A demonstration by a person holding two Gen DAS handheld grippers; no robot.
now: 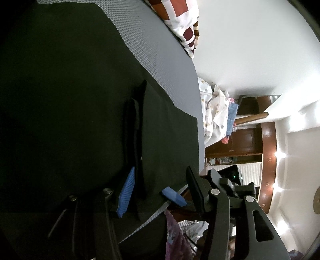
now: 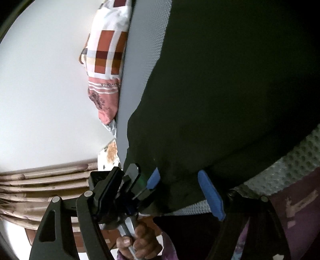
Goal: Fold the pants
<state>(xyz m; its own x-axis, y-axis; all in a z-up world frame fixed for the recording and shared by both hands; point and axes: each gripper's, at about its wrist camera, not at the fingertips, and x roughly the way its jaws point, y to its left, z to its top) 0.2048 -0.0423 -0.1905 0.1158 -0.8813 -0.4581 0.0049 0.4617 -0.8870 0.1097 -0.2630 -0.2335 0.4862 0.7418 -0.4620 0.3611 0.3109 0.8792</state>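
Grey mattress, one dark pants, two hand-held grippers, left and right, both spread apart.

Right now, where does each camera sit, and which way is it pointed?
Left wrist: on the left gripper, looking along its blue pads over the dark pants on the grey mattress; the right gripper shows too.
Right wrist: on the right gripper, facing the pants; a hand shows.
Shared: pants, mattress, checked pillow.
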